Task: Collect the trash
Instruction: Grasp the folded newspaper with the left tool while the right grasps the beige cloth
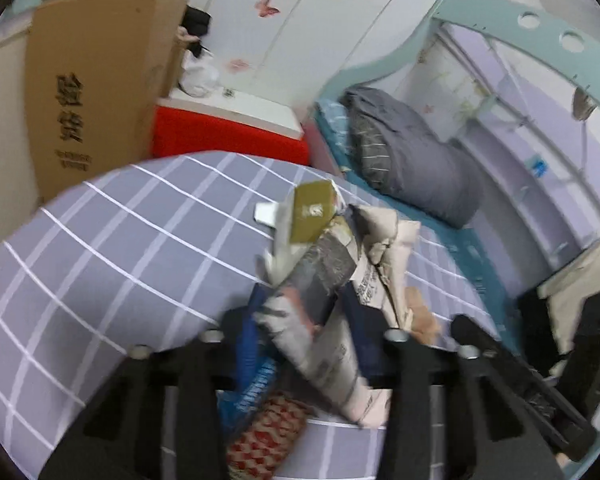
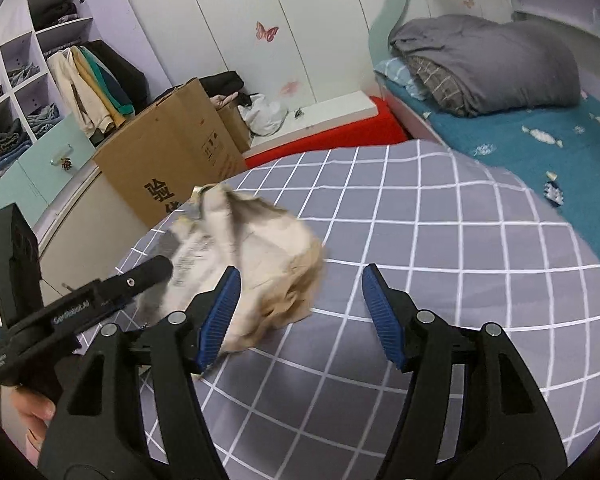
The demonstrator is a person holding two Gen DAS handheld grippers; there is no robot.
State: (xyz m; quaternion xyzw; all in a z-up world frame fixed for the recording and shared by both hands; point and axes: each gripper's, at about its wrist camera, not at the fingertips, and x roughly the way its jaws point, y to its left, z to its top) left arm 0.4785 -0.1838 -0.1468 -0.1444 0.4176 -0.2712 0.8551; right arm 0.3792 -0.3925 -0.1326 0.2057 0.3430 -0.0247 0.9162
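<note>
Your left claw [image 1: 300, 320] pinches the crumpled newspaper wad [image 1: 332, 280] over the grey checked bed cover [image 1: 120, 248], though blur makes the contact hard to judge. Your right claw [image 2: 300, 308] stands spread and empty, the wad just left of it. Far left stand a cardboard box [image 2: 172, 152] and a red platform [image 1: 228, 136]; a folded grey quilt [image 2: 492, 64] lies far right.

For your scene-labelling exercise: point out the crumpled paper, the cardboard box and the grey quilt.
Crumpled paper [image 2: 260, 264]: right wrist view, middle of the wad.
Cardboard box [image 2: 172, 160]: right wrist view, its front face.
Grey quilt [image 2: 496, 60]: right wrist view, top fold.
</note>
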